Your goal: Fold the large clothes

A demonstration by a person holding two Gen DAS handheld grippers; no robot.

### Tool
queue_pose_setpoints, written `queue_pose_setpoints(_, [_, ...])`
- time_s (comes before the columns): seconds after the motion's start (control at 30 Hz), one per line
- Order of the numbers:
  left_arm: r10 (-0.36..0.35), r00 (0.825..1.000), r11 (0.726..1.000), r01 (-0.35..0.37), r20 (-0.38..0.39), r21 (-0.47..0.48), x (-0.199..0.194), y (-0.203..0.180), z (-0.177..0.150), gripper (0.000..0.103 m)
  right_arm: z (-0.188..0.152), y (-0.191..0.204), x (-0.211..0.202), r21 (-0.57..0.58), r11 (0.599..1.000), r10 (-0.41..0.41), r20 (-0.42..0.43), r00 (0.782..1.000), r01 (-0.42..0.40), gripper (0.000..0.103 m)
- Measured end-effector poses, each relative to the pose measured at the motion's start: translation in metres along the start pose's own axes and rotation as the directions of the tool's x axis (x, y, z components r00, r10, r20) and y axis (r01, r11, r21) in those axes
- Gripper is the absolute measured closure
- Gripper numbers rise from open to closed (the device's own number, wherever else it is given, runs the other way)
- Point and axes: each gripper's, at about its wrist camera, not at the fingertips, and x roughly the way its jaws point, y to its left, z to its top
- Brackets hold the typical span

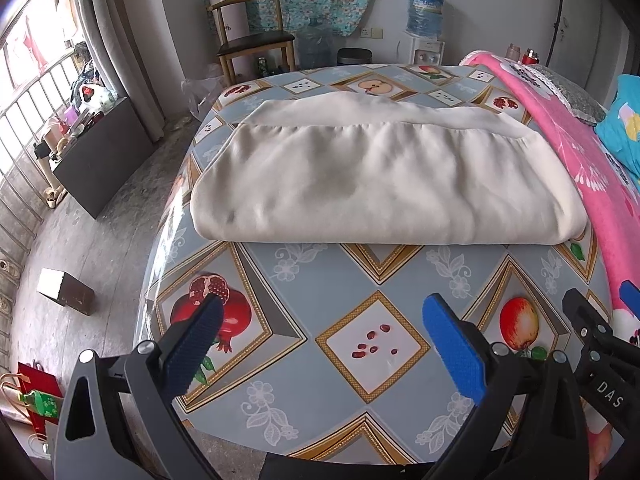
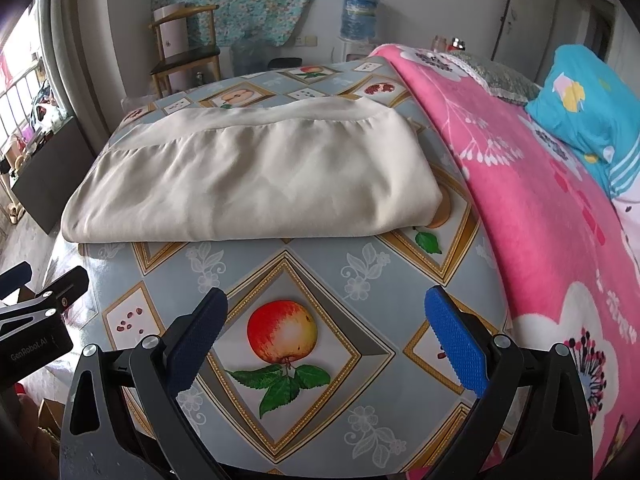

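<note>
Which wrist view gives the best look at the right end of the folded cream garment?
The right wrist view: the folded cream garment shows its right end whole, apart from the pink floral blanket. The left wrist view shows that end near the frame's edge, more distorted.

Bright window (image 1: 36, 68) daylight from left; sharp, edges fisheye-bent.

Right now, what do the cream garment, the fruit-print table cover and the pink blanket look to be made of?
Cream garment: thin woven cloth, perhaps a satiny synthetic; soft sheen, fine gathers below a stitched band.
Table cover: likely printed plastic or oilcloth; glossy glare, a clear film edge at the table's left side.
Pink blanket: seemingly plush fleece; matte, fuzzy nap.
Both grippers, left and right, hang open, touching none.
</note>
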Motion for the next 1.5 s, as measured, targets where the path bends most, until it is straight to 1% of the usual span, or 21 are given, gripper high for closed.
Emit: queue_pose_setpoints(1.5, [-0.002, 1.000, 1.000, 0.002, -0.002, -0.002, 0.0002, 0.0018, 0.0011, 0.005, 0.0007, -0.0030, 0.0019, -0.009, 1.000, 0.002, -0.005, 1.000, -0.002, 0.007])
